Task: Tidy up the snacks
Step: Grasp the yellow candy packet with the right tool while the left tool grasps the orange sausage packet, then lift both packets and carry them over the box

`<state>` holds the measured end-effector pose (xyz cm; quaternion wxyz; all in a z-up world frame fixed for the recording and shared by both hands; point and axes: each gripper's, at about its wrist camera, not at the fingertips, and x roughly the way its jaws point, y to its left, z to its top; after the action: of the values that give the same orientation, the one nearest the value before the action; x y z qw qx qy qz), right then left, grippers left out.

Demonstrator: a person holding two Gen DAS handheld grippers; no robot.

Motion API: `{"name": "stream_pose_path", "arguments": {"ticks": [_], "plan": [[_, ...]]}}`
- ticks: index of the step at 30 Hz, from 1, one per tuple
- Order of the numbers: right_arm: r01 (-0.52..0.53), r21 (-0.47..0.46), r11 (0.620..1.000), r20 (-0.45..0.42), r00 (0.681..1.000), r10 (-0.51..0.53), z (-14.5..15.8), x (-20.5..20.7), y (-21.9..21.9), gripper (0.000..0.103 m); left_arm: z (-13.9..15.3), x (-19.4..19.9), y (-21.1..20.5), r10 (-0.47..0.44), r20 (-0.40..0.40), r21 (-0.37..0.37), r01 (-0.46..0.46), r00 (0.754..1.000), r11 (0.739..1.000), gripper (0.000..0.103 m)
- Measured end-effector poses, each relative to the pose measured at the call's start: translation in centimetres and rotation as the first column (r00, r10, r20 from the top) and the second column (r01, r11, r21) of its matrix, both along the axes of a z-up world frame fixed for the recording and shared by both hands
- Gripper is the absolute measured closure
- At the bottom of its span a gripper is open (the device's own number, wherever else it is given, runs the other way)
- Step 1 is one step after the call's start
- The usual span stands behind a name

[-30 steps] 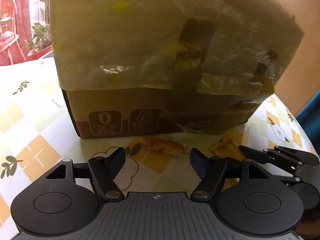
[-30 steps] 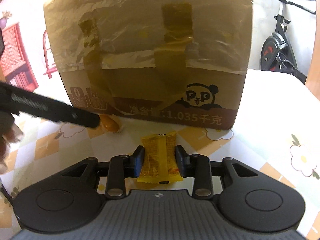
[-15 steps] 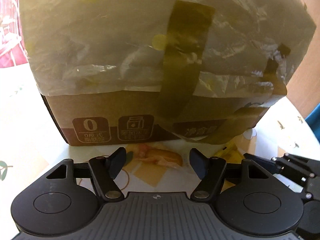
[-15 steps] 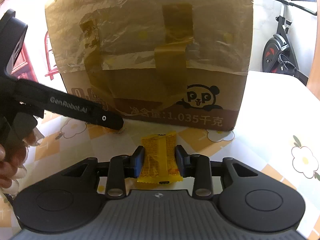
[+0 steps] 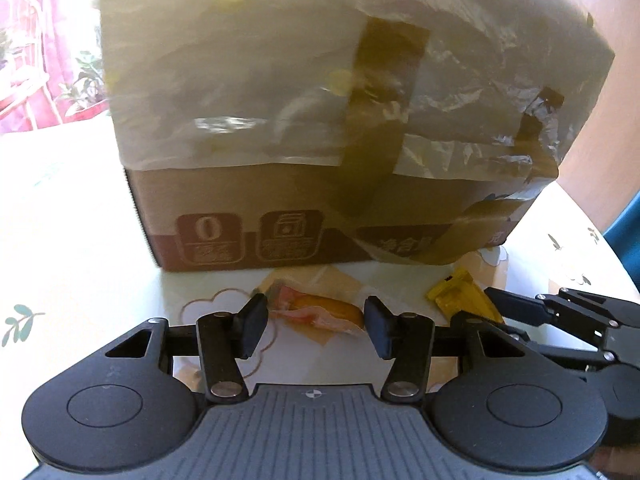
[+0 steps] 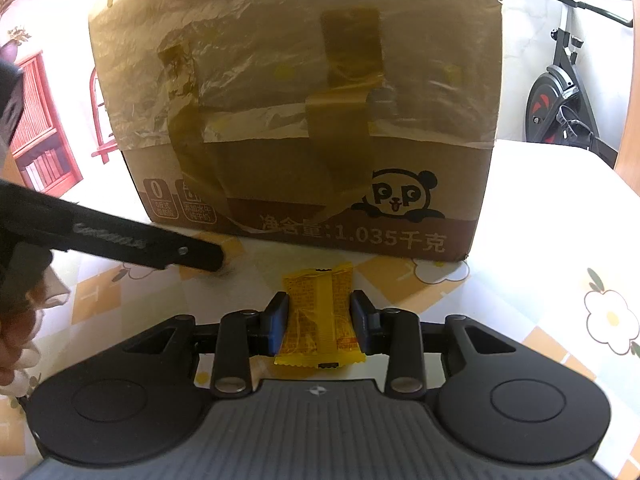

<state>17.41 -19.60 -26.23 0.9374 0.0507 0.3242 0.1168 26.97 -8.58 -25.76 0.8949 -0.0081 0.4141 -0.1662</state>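
Two snacks in play. Right gripper (image 6: 319, 318) clamps yellow packet (image 6: 320, 312) low over table (image 6: 540, 240), near box (image 6: 296, 120). Left gripper (image 5: 314, 326) closing around orange packet (image 5: 316, 312), lying before box. Wrappers light, crinkly, slippery; pinch mid-body, gently.

the cardboard box (image 6: 296, 120) top runs past the frame edge — the left tongs (image 6: 218, 258) cover the orange snack.

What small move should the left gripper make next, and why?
Probably finish closing. The left gripper is closing with the orange snack packet between its fingers, not yet clearly pinched; the right gripper already grips the yellow snack packet.
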Motion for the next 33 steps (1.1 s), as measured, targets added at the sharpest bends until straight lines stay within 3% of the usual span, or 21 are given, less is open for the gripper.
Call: {"name": "stream_pose_path", "arguments": {"ticks": [16,22,33], "plan": [[0.014,0.028,1.0,-0.002,1.0,-0.014,0.6,-0.7,-0.5,0.068,3.0,-3.1,2.8,-0.016,0.084,-0.035,0.019,0.996,0.999,0.047],[0.029,0.036,0.999,0.025,0.999,-0.03,2.2,-2.5,-1.2,0.069,4.5,-3.8,4.2,-0.005,0.114,-0.056,0.012,0.993,0.998,0.047],[0.096,0.053,0.994,0.128,0.987,-0.102,6.9,-4.8,-3.3,0.069,9.4,-5.8,5.2,-0.007,0.258,-0.089,0.031,0.966,0.996,0.047]]}}
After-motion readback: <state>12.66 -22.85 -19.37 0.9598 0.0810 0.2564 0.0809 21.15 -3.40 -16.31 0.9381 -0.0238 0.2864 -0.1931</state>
